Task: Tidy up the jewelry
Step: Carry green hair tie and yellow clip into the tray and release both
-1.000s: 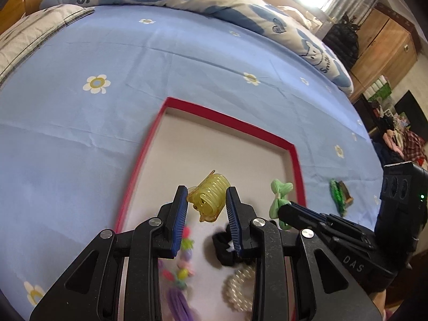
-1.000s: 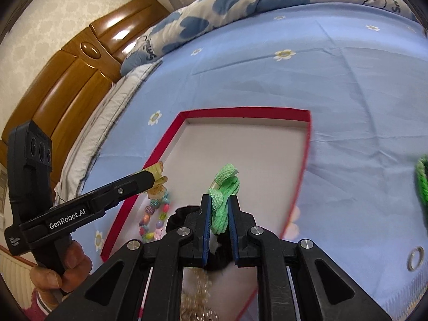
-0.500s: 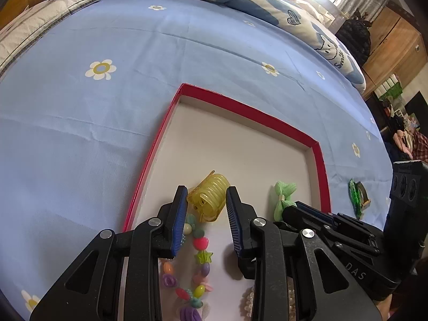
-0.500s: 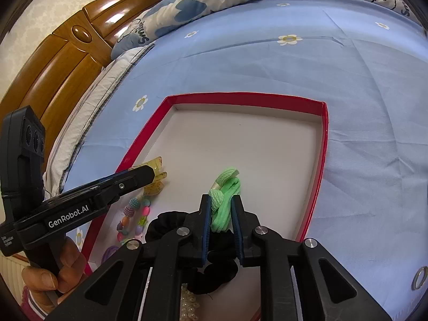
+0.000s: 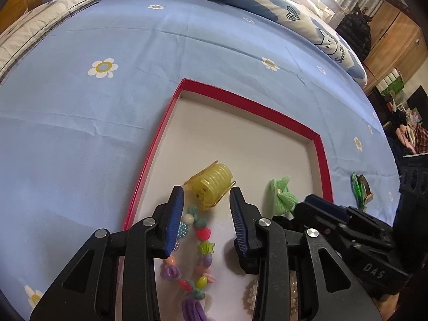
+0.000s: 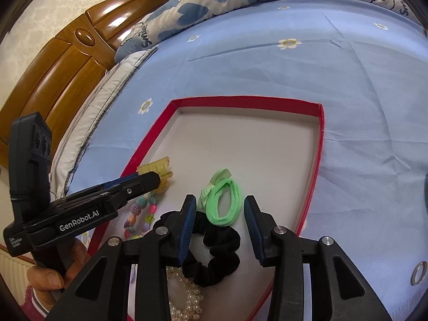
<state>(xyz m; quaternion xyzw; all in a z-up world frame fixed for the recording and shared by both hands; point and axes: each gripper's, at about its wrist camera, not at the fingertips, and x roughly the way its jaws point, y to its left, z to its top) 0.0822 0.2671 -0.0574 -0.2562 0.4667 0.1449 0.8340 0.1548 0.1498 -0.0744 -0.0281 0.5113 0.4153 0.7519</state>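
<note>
A red-rimmed tray [image 5: 160,131] [image 6: 319,144] with a white floor lies on the blue bed sheet. In it lie a yellow claw hair clip [image 5: 211,184] [image 6: 157,169], a green hair tie with a bow [image 6: 223,206] [image 5: 282,196], a colourful bead bracelet [image 5: 199,251] [image 6: 139,214], a black scrunchie [image 6: 216,251] and a pearl bracelet [image 6: 184,302]. My left gripper [image 5: 206,216] is open, just behind the yellow clip. My right gripper [image 6: 218,224] is open above the green tie and scrunchie, holding nothing.
A green item with a metal clasp [image 5: 359,191] lies on the sheet right of the tray. A small ring [image 6: 417,272] lies on the sheet at the right. Pillows and a quilt [image 6: 214,8] lie at the bed's far side, beside a wooden headboard [image 6: 53,67].
Both grippers opened. The yellow clip left the left jaws and the green hair tie left the right jaws; both now lie on the tray floor.
</note>
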